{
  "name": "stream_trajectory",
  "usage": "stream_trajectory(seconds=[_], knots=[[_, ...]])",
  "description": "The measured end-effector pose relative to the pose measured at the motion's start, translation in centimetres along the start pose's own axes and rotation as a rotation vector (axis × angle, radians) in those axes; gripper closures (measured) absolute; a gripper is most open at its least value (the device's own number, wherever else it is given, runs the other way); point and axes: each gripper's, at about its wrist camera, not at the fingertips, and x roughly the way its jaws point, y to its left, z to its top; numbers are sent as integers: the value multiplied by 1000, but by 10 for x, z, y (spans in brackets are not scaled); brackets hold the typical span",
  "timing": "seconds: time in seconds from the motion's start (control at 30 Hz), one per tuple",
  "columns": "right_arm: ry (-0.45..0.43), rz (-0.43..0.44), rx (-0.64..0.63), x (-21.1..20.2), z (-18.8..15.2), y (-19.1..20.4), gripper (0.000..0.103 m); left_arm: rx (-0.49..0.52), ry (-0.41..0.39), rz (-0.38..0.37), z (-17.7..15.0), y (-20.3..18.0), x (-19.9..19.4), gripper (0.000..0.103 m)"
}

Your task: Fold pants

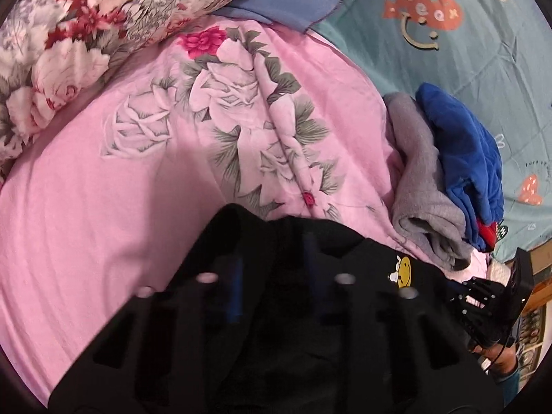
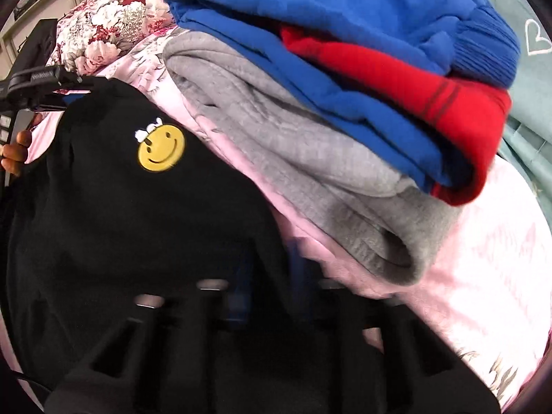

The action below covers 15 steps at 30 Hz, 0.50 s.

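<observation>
Right under our left gripper (image 1: 272,276) lie the black pants (image 1: 345,327), fingers apart with dark cloth between them, though whether they pinch it we cannot tell. Same with the right gripper (image 2: 265,283) at the pants' edge. We judge a fold underway; next, carry the cloth across. Beyond the pants' smiley patch (image 2: 161,147), just beside, sits a folded pile (image 2: 310,145).

signs: yellow smiley-face patch (image 2: 161,152) on black pants (image 2: 103,214) | smile emblem (image 1: 419,36) on teal sheet (image 1: 483,69)
</observation>
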Motion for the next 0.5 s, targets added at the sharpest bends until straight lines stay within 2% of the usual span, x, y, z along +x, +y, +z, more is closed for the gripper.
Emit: stream_trajectory(seconds=[0.17,0.27,0.4,0.5], knots=[[-46,-66,-19,-23,1,13,98,55,-48,-4,-2,-3,-28,92],[-99,-87,-26,-47,-2,27,98,118,-99,-27,-9,-3,-62,94],[-172,-97,-44,-94,-20,56,98,205,-160,-77,-32,3,-113,94],[-223,-77,-75,-124,-40,86,98,243,-151,-94,-48,7,-131,92]])
